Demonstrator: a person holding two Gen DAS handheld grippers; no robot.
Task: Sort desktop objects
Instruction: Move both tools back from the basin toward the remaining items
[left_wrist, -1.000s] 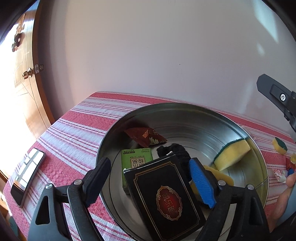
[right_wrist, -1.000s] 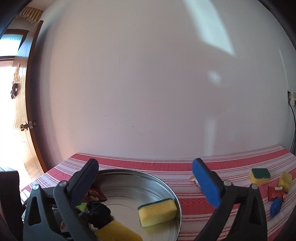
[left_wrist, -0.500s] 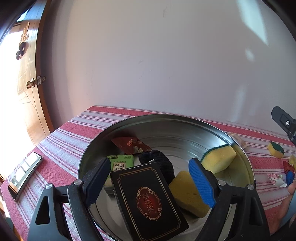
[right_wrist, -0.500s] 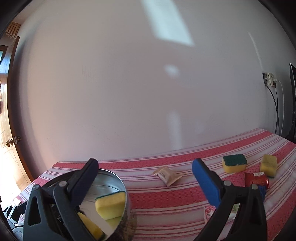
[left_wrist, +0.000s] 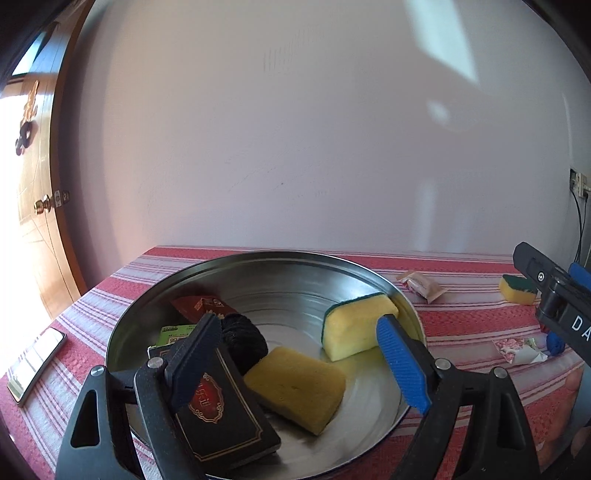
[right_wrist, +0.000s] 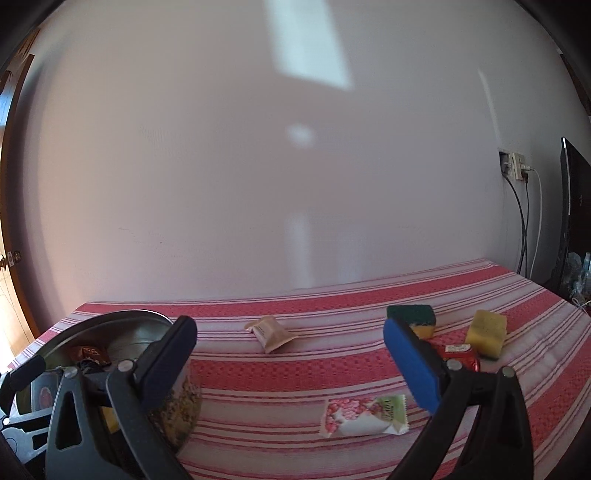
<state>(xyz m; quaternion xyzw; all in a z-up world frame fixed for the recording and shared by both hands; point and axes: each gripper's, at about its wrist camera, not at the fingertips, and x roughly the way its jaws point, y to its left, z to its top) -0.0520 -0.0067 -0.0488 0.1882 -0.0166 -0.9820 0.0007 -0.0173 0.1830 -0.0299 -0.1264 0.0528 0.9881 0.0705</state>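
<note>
A steel bowl (left_wrist: 280, 269) on the red striped cloth holds two yellow sponges (left_wrist: 295, 387) (left_wrist: 354, 325), a black box (left_wrist: 221, 417), a black bundle (left_wrist: 243, 336), a green packet (left_wrist: 171, 330) and a red packet (left_wrist: 201, 306). My left gripper (left_wrist: 299, 354) is open and empty above it. My right gripper (right_wrist: 291, 365) is open and empty over the cloth. Ahead of it lie a beige packet (right_wrist: 271, 332), a pink-green packet (right_wrist: 364, 415), a green-topped sponge (right_wrist: 412, 319), a yellow sponge (right_wrist: 485, 332) and a red packet (right_wrist: 458, 354).
A phone (left_wrist: 35, 363) lies at the cloth's left edge. A wooden door (left_wrist: 29, 206) stands on the left. A wall socket with cables (right_wrist: 515, 170) and a dark screen (right_wrist: 570, 221) are at the right. The bowl's rim (right_wrist: 122, 319) is left of my right gripper.
My left gripper has pulled back and tilted up from the bowl. My right gripper has swung right, from the bowl toward the loose packets and sponges.
</note>
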